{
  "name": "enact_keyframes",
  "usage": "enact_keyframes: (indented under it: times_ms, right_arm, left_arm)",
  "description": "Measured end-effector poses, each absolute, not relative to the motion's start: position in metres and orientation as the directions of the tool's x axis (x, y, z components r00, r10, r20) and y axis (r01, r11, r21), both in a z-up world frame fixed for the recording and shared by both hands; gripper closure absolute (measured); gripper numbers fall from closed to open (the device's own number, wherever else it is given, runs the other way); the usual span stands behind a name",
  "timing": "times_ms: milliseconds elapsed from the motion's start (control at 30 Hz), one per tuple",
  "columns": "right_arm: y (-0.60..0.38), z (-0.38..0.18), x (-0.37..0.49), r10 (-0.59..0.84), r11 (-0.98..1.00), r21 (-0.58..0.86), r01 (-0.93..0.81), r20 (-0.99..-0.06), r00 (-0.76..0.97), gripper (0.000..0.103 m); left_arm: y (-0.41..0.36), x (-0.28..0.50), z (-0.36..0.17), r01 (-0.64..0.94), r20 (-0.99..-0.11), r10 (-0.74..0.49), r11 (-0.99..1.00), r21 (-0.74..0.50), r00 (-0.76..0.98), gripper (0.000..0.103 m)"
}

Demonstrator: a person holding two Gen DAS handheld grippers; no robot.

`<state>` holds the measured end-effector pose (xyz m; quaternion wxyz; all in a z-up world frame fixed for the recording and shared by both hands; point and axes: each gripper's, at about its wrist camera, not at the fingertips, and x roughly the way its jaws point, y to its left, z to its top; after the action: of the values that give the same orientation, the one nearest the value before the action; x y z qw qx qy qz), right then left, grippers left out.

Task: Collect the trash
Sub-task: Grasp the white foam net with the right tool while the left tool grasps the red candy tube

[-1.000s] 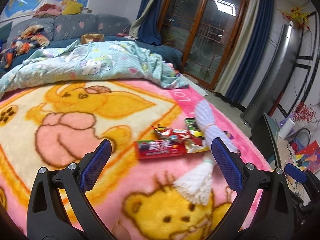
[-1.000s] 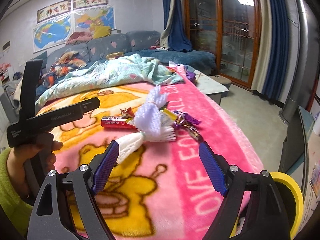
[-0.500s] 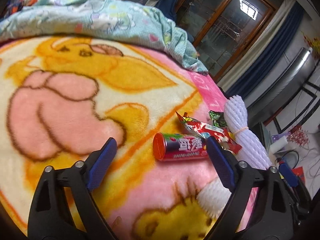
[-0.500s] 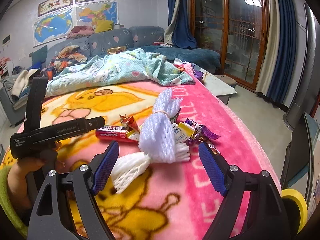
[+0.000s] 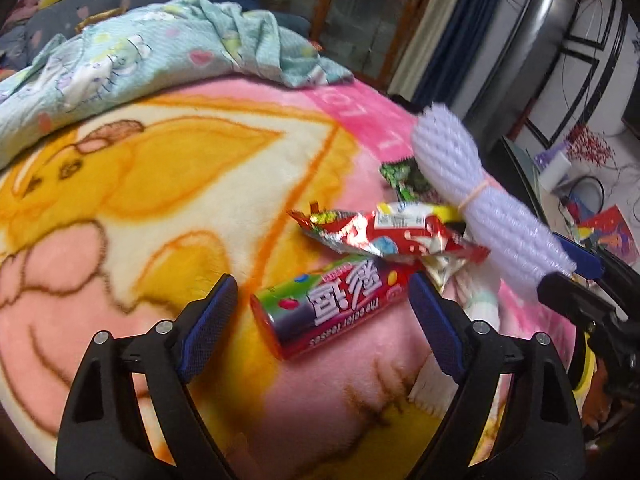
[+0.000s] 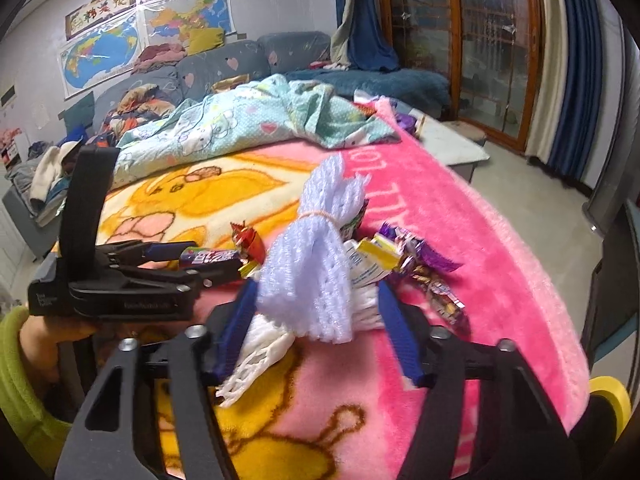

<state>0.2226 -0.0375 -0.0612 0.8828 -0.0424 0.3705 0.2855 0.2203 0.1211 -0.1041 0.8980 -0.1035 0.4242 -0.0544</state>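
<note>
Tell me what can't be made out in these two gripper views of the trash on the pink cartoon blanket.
- Left wrist view: the far end of the red candy tube is hidden under the crumpled red foil wrapper.
- Left wrist view: the green wrapper is mostly hidden by the lilac foam net bundle.
- Right wrist view: whether the right gripper presses that bundle is unclear; the foam covers the pads.
- Right wrist view: the purple wrappers' print is too small to read.

Red candy tube [image 5: 332,308], lilac foam netting [image 6: 316,272], pink cartoon-print blanket [image 5: 140,208]
</note>
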Motion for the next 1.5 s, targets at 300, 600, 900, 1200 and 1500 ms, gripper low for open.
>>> enact_keyframes:
  times_ms: [300, 600, 900, 1200, 1500]
  right_arm:
    - [-0.052, -0.065, 0.213, 0.541, 0.805, 0.253, -0.536, -0.683, 0.49, 0.088]
    - [-0.075, -0.054, 0.199, 0.553, 0.809, 0.285, -0.514, -0.666, 0.501, 0.088]
    - [-0.09, -0.042, 0.186, 0.557, 0.807, 0.278, -0.521, -0.649, 0.517, 0.089]
    - [-0.102, -0.038, 0.17, 0.558, 0.804, 0.27, -0.529, -0.649, 0.517, 0.089]
    - [-0.111, -0.035, 0.161, 0.554, 0.808, 0.265, -0.527, -0.647, 0.524, 0.089]
  left_arm:
    - [0.107, 0.212, -0.106, 0.06, -0.763, -0.185, 0.98, -0.188, 0.62, 0.046]
    - [0.077, 0.201, -0.108, 0.154, -0.792, -0.164, 0.984, -0.09, 0.588, 0.07]
    - [0.057, 0.183, -0.106, 0.191, -0.78, -0.154, 0.981, -0.045, 0.606, 0.074]
    - [0.061, 0.157, -0.09, 0.148, -0.735, -0.156, 0.986, -0.077, 0.659, 0.074]
    - [0.076, 0.129, -0.073, 0.099, -0.7, -0.18, 0.983, -0.155, 0.691, 0.075]
